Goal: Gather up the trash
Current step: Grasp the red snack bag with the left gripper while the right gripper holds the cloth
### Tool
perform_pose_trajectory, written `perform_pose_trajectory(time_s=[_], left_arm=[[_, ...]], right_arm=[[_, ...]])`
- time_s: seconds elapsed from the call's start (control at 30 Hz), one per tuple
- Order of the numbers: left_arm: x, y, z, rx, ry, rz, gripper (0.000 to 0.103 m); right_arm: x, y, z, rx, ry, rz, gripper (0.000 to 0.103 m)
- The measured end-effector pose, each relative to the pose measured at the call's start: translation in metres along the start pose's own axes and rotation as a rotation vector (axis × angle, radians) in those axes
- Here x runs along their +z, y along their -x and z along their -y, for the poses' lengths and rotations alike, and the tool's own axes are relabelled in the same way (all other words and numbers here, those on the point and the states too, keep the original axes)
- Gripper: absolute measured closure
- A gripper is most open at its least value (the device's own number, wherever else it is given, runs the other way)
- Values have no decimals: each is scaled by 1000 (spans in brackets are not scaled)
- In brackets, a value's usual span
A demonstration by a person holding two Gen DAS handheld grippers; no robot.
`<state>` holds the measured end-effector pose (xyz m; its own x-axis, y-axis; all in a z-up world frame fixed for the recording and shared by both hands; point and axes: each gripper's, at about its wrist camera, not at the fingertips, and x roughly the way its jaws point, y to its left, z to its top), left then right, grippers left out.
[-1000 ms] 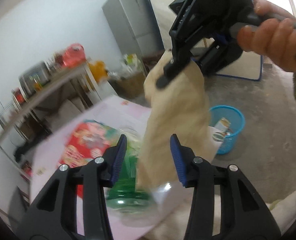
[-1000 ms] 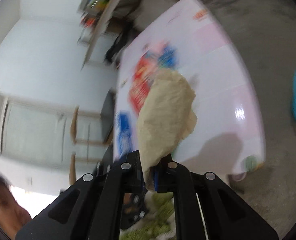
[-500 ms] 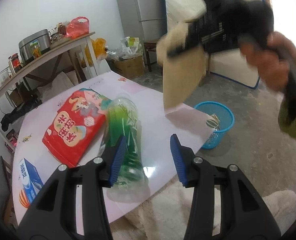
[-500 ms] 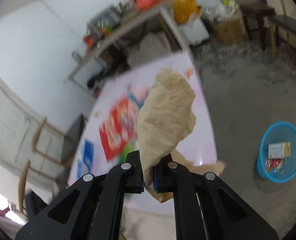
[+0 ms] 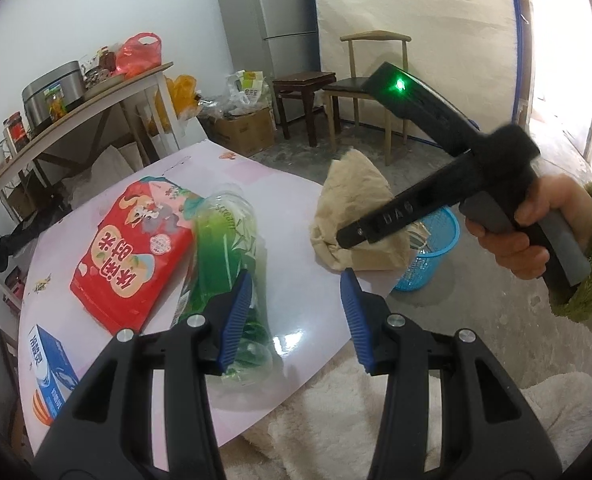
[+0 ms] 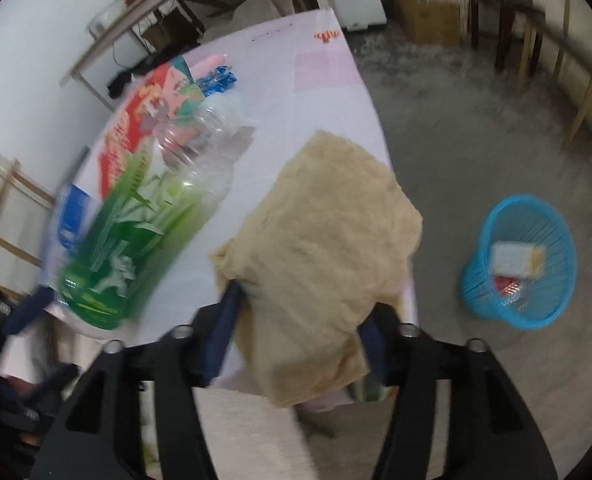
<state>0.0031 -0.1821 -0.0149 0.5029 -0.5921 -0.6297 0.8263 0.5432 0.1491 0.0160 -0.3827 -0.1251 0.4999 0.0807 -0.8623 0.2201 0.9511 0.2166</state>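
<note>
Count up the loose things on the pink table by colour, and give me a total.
Tan: 1, the crumpled paper bag at the table edge
Green: 1, the clear plastic bottle lying on its side
Red: 1, the snack packet
Blue and white: 1, the small carton near the corner
Total: 4

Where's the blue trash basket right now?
The blue basket stands on the floor right of the table's near corner, beyond the crumpled brown paper in the right-wrist view.
</note>
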Motion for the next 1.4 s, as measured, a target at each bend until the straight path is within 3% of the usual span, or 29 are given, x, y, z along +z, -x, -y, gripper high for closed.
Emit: perform_pose_trajectory(time_s=[0.17,0.3,0.43,0.53,0.6,0.77,0.9,0.93,1.1,1.3,1.4], left_arm=[[4,10,-15,23,19,18,60],[14,22,-55,76,98,49,60],[23,19,-95,152,147,33,59],[32,5,-134,168,205,-24,42],[38,-5,-156,176,235,-70,41],[56,-49,-229,81,343,-184,36],[65,-100,-270,-151,373,-319,24],[65,-108,-274,-179,363,-341,24],[64,-148,-295,-212,307,-450,24],[53,-172,-307,-284,328,-554,25],[51,-173,-308,-300,308,-563,36]], right_arm=[[-6,-5,-16,-111,106,22,37],[-10,-6,-23,-167,136,47,39],[-11,-4,-23,-167,130,61,54],[-12,-2,-26,-159,137,66,65],[-11,-3,-26,-151,133,68,72],[-10,-3,-23,-124,109,70,81],[-8,-3,-20,-105,89,64,82],[-8,-3,-20,-102,86,61,82],[-7,-2,-17,-85,67,56,82],[-4,-3,-16,-80,61,46,82],[-3,-4,-16,-81,54,40,82]])
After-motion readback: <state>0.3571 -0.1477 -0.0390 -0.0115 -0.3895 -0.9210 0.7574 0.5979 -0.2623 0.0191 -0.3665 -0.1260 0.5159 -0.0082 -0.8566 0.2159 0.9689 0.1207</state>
